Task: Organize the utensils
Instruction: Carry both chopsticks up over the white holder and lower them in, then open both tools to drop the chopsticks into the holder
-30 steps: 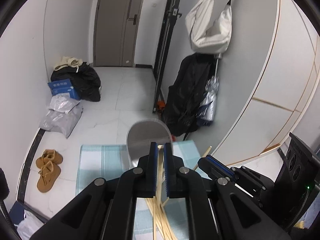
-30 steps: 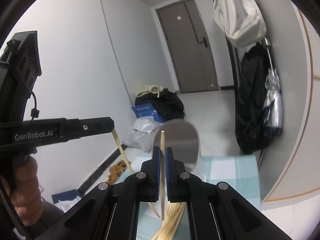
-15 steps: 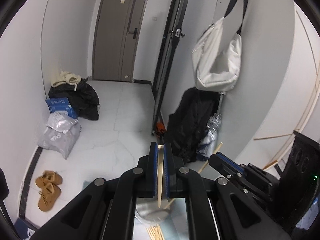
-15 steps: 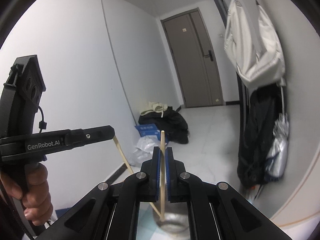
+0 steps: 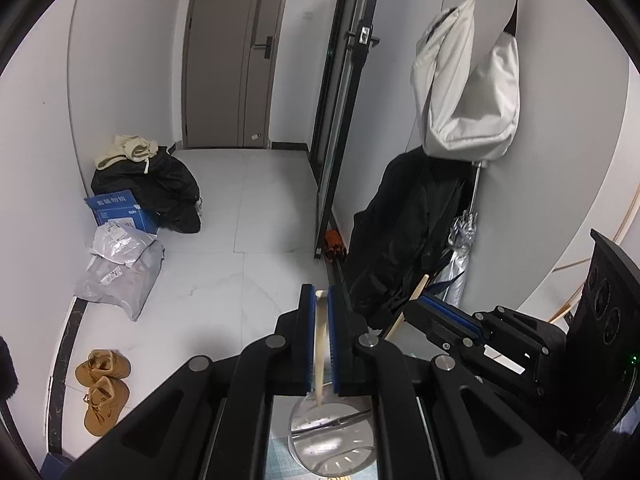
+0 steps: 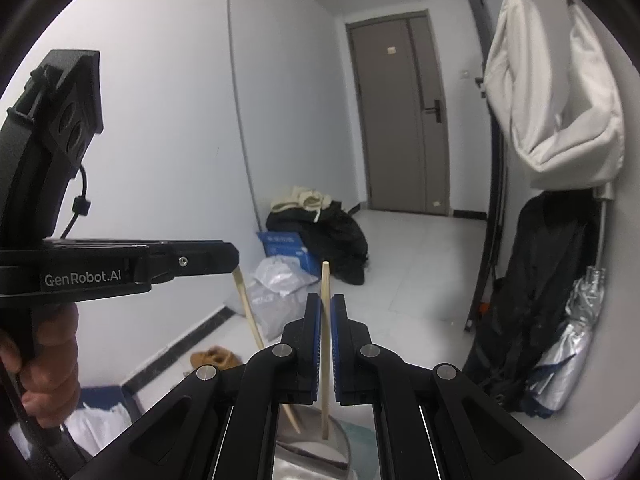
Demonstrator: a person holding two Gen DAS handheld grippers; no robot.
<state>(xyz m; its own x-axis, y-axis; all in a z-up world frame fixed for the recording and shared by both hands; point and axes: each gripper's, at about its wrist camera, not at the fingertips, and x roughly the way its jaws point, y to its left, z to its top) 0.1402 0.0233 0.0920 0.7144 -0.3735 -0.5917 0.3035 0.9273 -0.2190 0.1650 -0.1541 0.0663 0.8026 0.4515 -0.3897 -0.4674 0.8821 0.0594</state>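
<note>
Two chopsticks are in hand, one per gripper, and both hang above the metal holder [image 5: 332, 440], whose perforated inside and rim show below the fingers in the left wrist view. Left side first: the left gripper [image 5: 320, 300] is closed on the left chopstick [image 5: 319, 352], which runs down between the blue pads with its lower tip just over the holder mouth; in the right wrist view this stick slants, its lower end toward the holder. A hand [image 6: 48, 364] grips the left tool's handle at the frame edge. Right side: the right gripper [image 6: 327, 308] is clamped on the right chopstick [image 6: 326, 344], held close to upright, upper end clear above the pads and lower tip over the holder rim. The holder stands on a light blue mat [image 5: 280, 456]; further loose sticks at the bottom edge of the left view are barely visible. Judged step: transport is finished and insertion is about to begin. The next move calls for lowering each tip inside the rim before the pads part, one stick at a time or well separated, so the two sticks do not cross. The slanted left stick likely needs straightening first, or it may catch the rim and tip out.
</note>
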